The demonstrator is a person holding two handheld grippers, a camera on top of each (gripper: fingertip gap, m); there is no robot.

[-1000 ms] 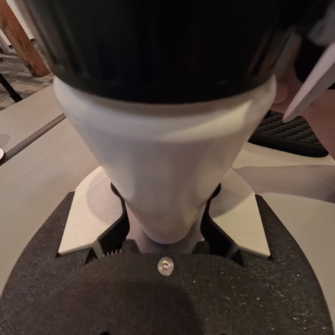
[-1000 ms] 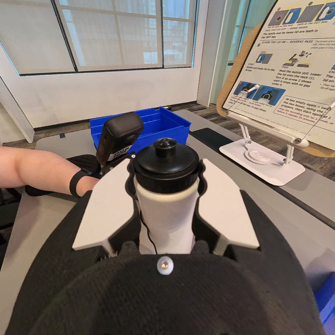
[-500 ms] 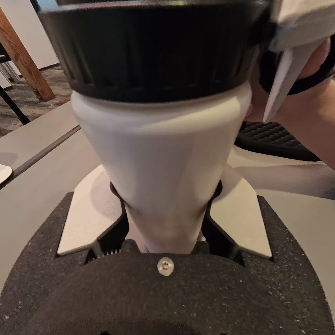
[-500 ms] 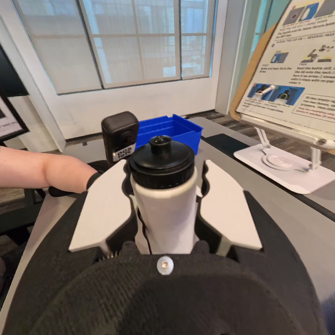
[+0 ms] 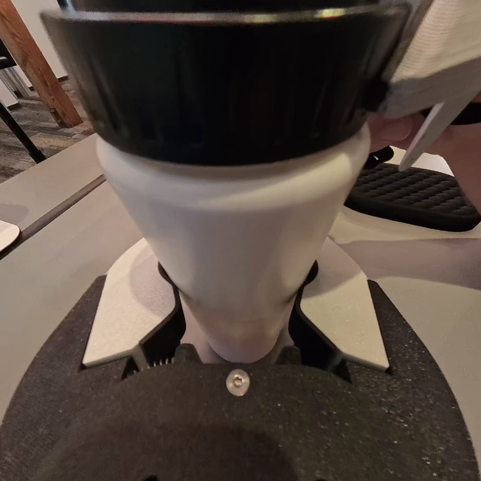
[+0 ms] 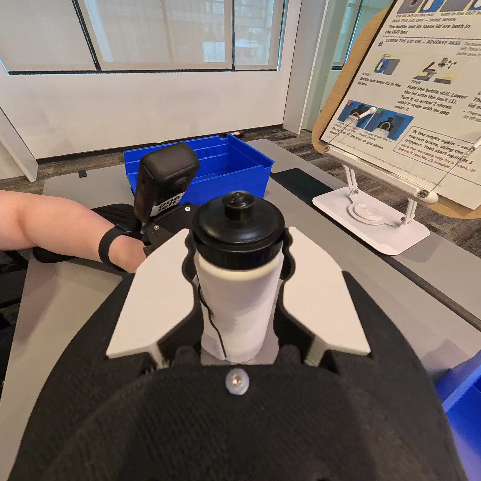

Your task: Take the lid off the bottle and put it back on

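The left tool (image 5: 238, 294) clamps the white bottle (image 6: 238, 307); the right tool (image 6: 238, 250) seems closed around its black lid (image 6: 238, 231) (seated flush), unscrewing or tightening, unclear.

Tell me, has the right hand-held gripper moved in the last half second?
Yes. The right hand-held gripper has tipped downward: the window's lower bar sits higher in its view than before.

My left view crops the black lid (image 5: 229, 86) at the top edge, and its ribs smear with blur. The white bottle (image 5: 229, 247) hides where my left hand-held gripper (image 5: 238, 294) touches it. My right view cuts off the instruction board (image 6: 416, 104) and a blue bin (image 6: 466, 398) at the right edge.
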